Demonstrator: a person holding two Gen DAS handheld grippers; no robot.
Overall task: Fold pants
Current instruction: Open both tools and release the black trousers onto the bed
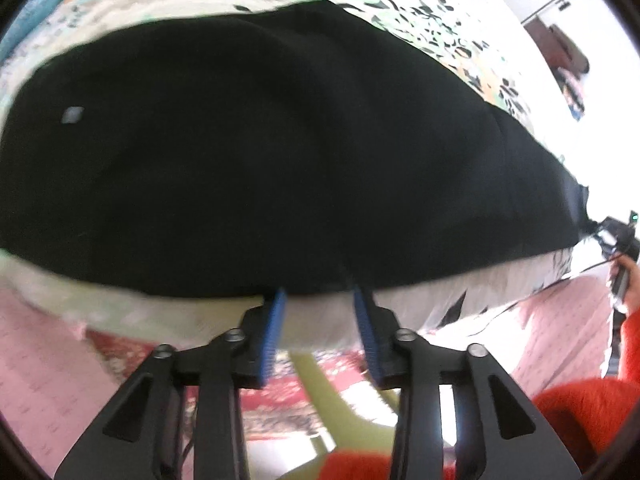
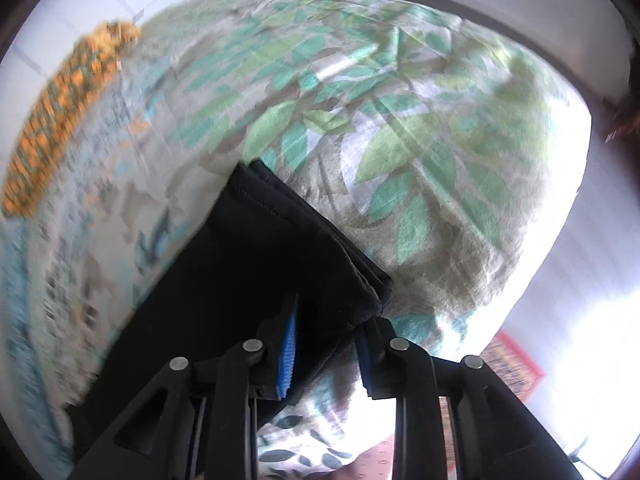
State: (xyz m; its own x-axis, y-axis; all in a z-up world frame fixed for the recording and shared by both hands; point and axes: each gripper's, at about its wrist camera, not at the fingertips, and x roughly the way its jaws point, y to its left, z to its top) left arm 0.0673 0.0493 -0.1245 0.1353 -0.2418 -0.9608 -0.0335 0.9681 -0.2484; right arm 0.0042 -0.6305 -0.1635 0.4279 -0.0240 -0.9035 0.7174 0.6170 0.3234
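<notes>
The black pants (image 1: 260, 152) lie flat on a bed (image 1: 420, 4) covered with a leaf-print sheet, filling most of the left wrist view from 9 o'clock across to 3 o'clock. A small grey mark sits on the cloth toward 9 o'clock. The left gripper (image 1: 319, 300) points steeply down at the near edge of the pants at 6 o'clock; its blue-padded fingers (image 1: 276, 328) stand apart, their tips right at the hem, and nothing is pinched between them. At 3 o'clock in that view a hand in a red sleeve (image 1: 630, 344) holds the other tool just past the pants' end. In the right wrist view the folded end of the pants (image 2: 256, 256) runs from 8 o'clock up to the centre, its stacked layers showing a stitched edge toward 1 o'clock. The right gripper (image 2: 329, 326) sits over that corner with its fingers parted; the cloth lies between them, yet the left pad (image 2: 289, 356) shows clear of it, so it is not clamped. A patterned rug (image 2: 516, 364) shows on the floor at 4 o'clock, and an orange-patterned cloth (image 2: 60, 120) lies at 10 o'clock.
</notes>
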